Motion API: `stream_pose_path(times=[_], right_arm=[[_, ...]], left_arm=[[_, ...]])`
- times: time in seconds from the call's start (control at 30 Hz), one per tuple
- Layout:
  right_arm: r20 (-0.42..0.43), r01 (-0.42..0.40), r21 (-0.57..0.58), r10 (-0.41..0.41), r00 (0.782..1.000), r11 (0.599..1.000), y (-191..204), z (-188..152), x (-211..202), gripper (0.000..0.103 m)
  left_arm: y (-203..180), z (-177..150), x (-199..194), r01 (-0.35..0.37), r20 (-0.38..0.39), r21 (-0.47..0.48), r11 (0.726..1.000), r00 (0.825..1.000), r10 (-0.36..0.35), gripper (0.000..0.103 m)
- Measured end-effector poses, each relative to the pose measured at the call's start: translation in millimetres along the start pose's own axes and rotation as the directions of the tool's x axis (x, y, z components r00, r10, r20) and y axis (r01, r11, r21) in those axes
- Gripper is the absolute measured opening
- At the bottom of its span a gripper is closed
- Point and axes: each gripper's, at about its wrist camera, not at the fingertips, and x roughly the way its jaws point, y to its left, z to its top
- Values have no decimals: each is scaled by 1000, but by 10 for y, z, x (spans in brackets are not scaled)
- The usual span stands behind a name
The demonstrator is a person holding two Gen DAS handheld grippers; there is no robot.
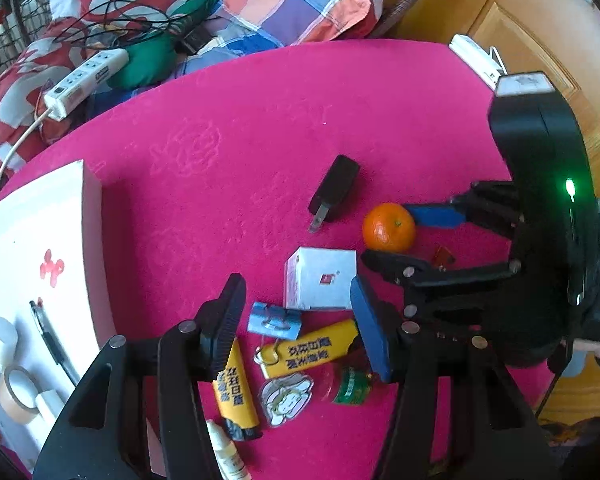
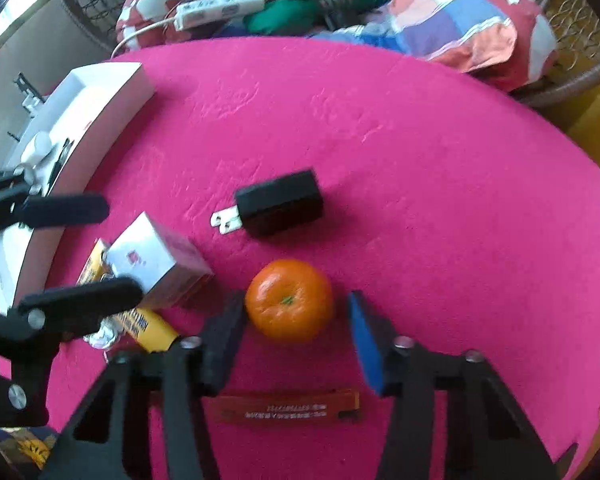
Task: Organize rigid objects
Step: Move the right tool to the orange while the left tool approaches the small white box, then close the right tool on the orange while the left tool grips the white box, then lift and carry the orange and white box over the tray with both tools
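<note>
An orange lies on the pink tablecloth between the fingertips of my right gripper; a strip of cloth shows between it and the blue pad. In the left wrist view my left gripper stands open over a heap: a blue clip, two yellow tubes, a cartoon charm and a green-labelled bottle. No pad presses on any of them. A silver-white box sits just beyond its tips. A black plug adapter lies further back.
A white tray at the left holds a pen, a tape roll and white pieces. An orange-red sachet lies under the right gripper. Pillows, cables and a power strip crowd the far edge; another strip is far right.
</note>
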Motion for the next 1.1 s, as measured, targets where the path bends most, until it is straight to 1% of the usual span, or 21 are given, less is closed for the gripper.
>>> stream_pose_path(times=[0.03, 0.13, 0.23, 0.33, 0.4, 0.5, 0.6, 0.63, 0.67, 0.77, 0.87, 0.97, 1.0, 1.07, 1.1], right_arm=[[6, 2, -3, -2, 1000, 1000, -6, -24, -15, 42], [6, -18, 31, 18, 1000, 999, -85, -74, -52, 42], [15, -26, 77, 24, 1000, 997, -206, -142, -119, 42], [25, -38, 125, 35, 999, 991, -285, -155, -157, 42], [31, -41, 134, 37, 999, 990, -305, -159, -178, 42], [37, -41, 135, 36, 999, 990, -293, -179, -222, 42], [37, -30, 141, 25, 999, 990, -290, -169, -256, 42], [42, -32, 142, 26, 999, 989, -319, -241, -323, 42], [47, -35, 144, 28, 998, 989, -318, -253, -359, 42], [73, -44, 148, 33, 997, 988, -332, -279, -487, 41], [117, -60, 158, 42, 992, 986, -331, -283, -667, 41], [191, -81, 166, 48, 980, 983, -282, -277, -949, 41], [214, -88, 168, 50, 976, 982, -269, -277, -1032, 41], [278, -97, 163, 49, 959, 982, -232, -252, -1288, 41], [322, -98, 156, 44, 946, 983, -196, -242, -1459, 41]], left_arm=[[-22, 14, 12, 3, -3, 7, 1000, 1000, -3, 55], [-49, 27, 25, 9, -22, 10, 1000, 1000, -9, 55], [-55, -8, 2, 19, -25, 1, 1000, 1000, -19, 55], [-59, -41, 44, -10, -34, -2, 1000, 999, 10, 55], [-50, -34, 102, -33, -45, -10, 999, 998, 33, 55], [-58, 1, 172, -38, -52, -25, 999, 998, 37, 55], [-110, 20, 276, -53, -66, 7, 999, 996, 53, 55], [-109, 11, 301, -61, -69, 11, 998, 996, 62, 53], [-111, -8, 300, -64, -63, 7, 998, 996, 64, 31], [-105, -55, 261, -66, -42, -1, 998, 997, 66, 32], [-111, -72, 127, -52, 0, -22, 998, 999, 52, 31], [-134, -26, -179, -23, 84, -58, 998, 996, 28, 31], [-155, 2, -355, -23, 132, -65, 998, 991, 31, 31], [-182, 37, -649, -27, 214, -75, 997, 976, 43, 31], [-197, 57, -858, -29, 266, -83, 996, 963, 50, 31]])
